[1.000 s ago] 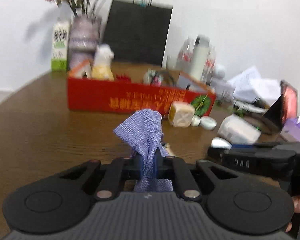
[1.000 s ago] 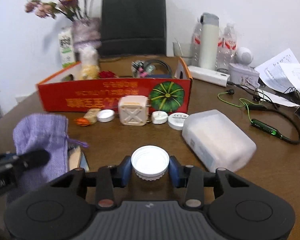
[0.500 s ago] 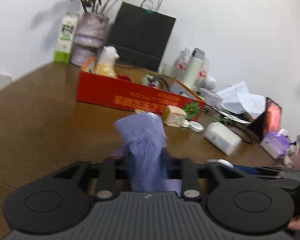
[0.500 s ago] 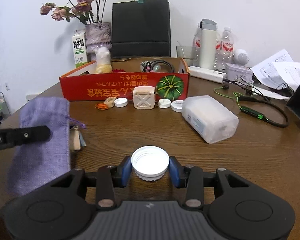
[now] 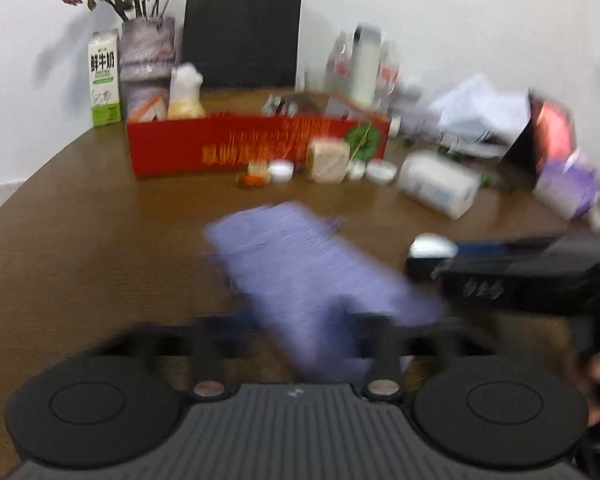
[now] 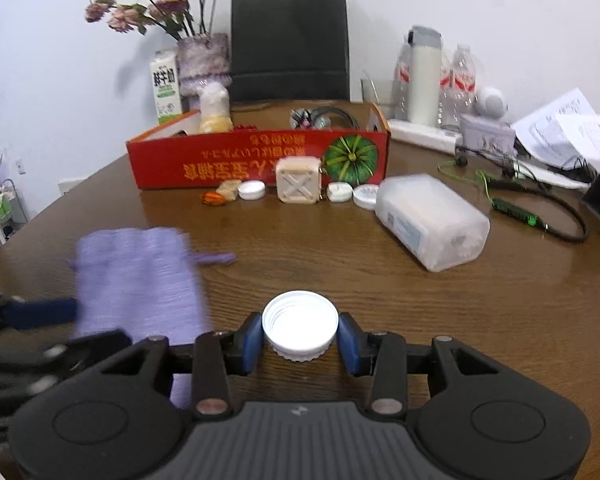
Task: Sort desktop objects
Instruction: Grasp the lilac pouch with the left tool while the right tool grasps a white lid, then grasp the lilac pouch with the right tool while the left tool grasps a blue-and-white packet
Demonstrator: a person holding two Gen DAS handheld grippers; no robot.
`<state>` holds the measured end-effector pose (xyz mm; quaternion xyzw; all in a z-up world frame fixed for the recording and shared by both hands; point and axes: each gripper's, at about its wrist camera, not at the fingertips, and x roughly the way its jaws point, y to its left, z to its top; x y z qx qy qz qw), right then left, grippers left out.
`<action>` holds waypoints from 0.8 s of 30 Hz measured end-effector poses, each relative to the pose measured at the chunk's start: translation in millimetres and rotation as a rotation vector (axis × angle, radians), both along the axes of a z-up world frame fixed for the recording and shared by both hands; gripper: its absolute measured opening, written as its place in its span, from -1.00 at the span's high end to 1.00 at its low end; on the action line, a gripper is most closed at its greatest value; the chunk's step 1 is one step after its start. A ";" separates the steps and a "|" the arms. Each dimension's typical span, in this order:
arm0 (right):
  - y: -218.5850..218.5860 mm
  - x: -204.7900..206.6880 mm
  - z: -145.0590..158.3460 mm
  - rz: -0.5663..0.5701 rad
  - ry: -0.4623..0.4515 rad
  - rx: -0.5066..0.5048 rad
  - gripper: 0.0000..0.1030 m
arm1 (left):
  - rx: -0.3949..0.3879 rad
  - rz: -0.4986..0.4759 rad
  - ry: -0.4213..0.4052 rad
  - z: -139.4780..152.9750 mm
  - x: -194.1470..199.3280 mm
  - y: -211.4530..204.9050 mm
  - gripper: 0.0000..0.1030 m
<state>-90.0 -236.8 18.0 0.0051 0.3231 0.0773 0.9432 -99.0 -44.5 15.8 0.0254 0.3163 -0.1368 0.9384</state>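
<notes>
Pouch (image 5: 312,272) now slanted R betw. L tongs (image 5: 300,332), blurred

Bare table (image 6: 340,264) before the red box (image 6: 256,160), plastic container (image 6: 432,220) rightward.

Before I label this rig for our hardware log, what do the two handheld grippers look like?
Both share one design: matte black bodies with a ribbed grey centre panel, a round disc on each side, and silver pivot pins on the finger links. The right gripper has blue fingertip pads. The left gripper is too blurred to show pad detail.
</notes>
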 end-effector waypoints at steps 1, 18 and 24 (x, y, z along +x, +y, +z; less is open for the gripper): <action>-0.7 -1.3 1.0 0.002 -0.006 0.001 0.24 | 0.011 0.001 -0.017 -0.1 -2.8 -1.3 0.81; 9.1 -15.7 15.3 0.121 -0.060 0.055 0.23 | -0.088 0.091 -0.014 10.9 34.6 48.6 0.12; 50.5 -7.0 0.4 0.190 -0.037 -0.106 0.27 | -0.156 0.136 0.007 9.7 49.0 64.9 -0.02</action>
